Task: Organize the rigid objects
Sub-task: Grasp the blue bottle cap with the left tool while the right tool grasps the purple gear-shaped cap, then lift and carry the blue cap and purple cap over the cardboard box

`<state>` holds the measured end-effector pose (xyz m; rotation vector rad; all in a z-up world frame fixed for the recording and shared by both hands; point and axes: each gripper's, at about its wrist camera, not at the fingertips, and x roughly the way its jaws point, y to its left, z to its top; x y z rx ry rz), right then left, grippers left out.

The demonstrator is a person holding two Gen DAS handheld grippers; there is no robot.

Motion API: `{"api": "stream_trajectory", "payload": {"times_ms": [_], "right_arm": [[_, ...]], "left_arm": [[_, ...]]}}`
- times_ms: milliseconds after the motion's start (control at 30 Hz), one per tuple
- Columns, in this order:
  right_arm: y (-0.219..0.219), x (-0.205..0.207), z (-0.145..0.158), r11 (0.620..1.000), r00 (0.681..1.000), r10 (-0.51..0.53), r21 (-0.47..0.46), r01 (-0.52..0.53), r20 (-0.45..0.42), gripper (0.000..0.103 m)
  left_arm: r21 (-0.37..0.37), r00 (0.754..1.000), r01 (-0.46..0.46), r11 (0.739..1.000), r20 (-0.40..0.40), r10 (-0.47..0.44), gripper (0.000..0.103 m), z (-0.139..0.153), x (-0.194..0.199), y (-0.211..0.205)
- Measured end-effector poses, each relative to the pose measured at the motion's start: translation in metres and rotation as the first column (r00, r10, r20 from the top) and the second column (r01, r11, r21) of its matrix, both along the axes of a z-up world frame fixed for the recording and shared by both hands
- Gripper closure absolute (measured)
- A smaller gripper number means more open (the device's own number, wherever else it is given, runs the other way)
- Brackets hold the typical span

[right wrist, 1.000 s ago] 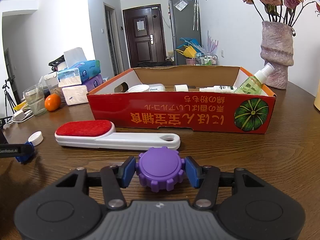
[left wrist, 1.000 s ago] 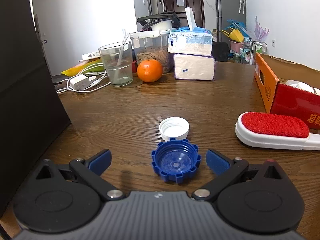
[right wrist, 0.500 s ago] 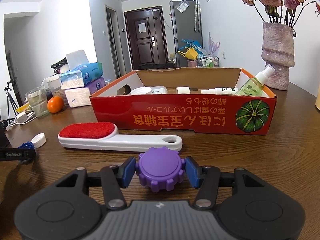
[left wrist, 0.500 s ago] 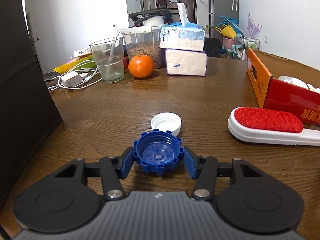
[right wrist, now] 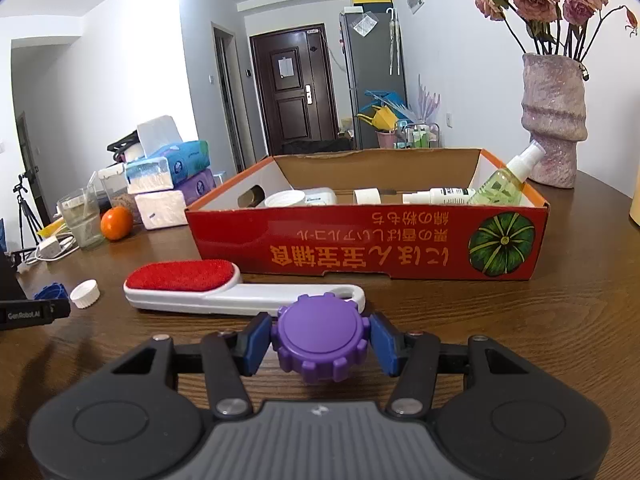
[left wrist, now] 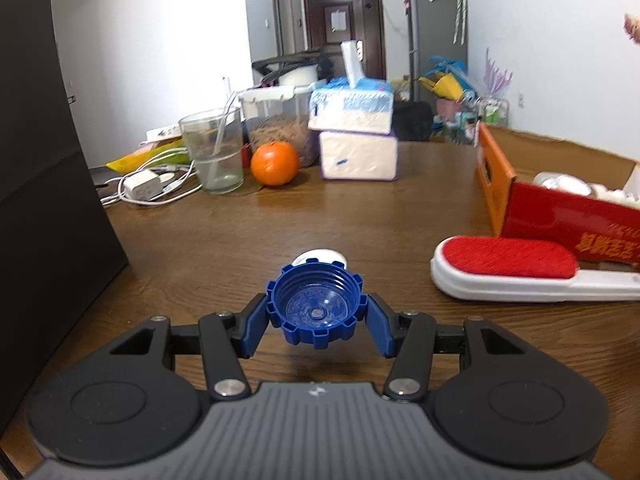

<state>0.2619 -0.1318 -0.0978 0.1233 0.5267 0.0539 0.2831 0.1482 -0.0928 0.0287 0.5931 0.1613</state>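
Observation:
My left gripper (left wrist: 316, 316) is shut on a blue ridged cap (left wrist: 316, 306), open side up, lifted a little above the wooden table. A white cap (left wrist: 320, 257) lies on the table just beyond it. My right gripper (right wrist: 320, 340) is shut on a purple ridged cap (right wrist: 322, 342), top side up, held above the table. A red cardboard box (right wrist: 368, 248) stands ahead of the right gripper, with jars, lids and spray bottles inside. A white lint brush with a red pad (right wrist: 224, 290) lies between the box and the right gripper. The brush also shows in the left wrist view (left wrist: 516, 270).
A glass with a straw (left wrist: 214, 156), an orange (left wrist: 275, 163), stacked tissue packs (left wrist: 356, 140), a charger with cables (left wrist: 140, 186) and a food container sit at the far side. A black panel (left wrist: 44, 200) stands at the left. A vase with flowers (right wrist: 554, 120) stands far right.
My left gripper closed on the blue cap and lifted it off the table. My right gripper rose slightly with the purple cap held.

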Motion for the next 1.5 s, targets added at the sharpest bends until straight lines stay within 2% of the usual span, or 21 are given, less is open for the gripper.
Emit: {"api": "stream_trajectory", "payload": {"times_ms": [100,700,1500], "right_arm": [[0.0,-0.002,0.003,1.0,1.0,0.0,-0.001,0.0,0.012,0.05],[-0.003,-0.019,0.032,1.0,0.993,0.006,-0.022,-0.004,0.121,0.05],[-0.048,-0.018,0.062,0.998,0.979,-0.033,-0.04,0.042,0.203,0.05]], "left_arm": [[0.02,1.0,-0.002,1.0,0.011,0.001,0.049,0.003,-0.003,-0.007],[-0.064,0.989,0.129,0.99,0.08,-0.123,0.049,0.028,-0.023,-0.072],[-0.048,0.969,0.214,0.976,0.136,-0.206,0.049,0.062,-0.011,-0.152]]}}
